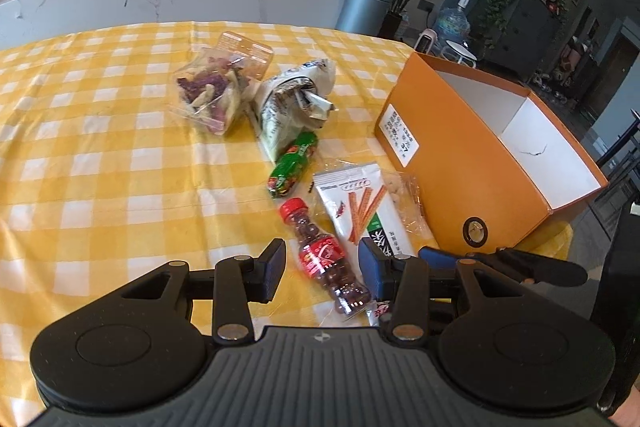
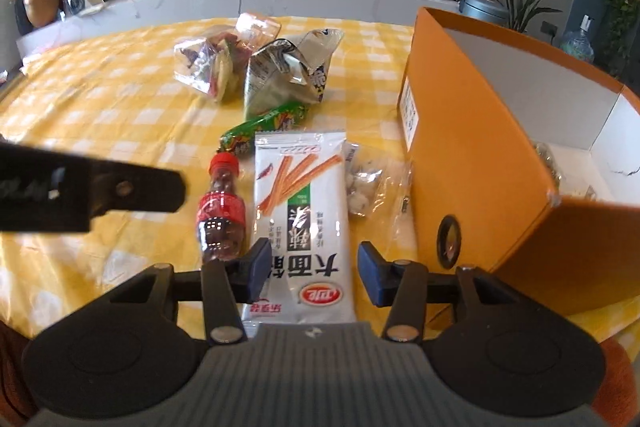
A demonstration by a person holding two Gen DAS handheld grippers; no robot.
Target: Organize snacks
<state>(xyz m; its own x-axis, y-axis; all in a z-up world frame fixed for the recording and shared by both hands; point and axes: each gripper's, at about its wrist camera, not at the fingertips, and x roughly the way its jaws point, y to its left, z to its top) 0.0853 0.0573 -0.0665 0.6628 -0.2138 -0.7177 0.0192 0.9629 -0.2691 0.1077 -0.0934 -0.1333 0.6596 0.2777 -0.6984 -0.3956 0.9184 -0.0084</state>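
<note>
A small cola-shaped candy bottle lies on the yellow checked tablecloth left of the orange box, framed between the spread fingers of my left gripper, which holds nothing. Just beside the bottle, on the box's side, the white noodle-stick packet sits between the parted fingers of my right gripper, also empty. A clear bag of nuts rests against the box's near wall. Beyond the bottle lie a green sausage stick, a crumpled grey bag and a clear pack of vegetable chips.
</note>
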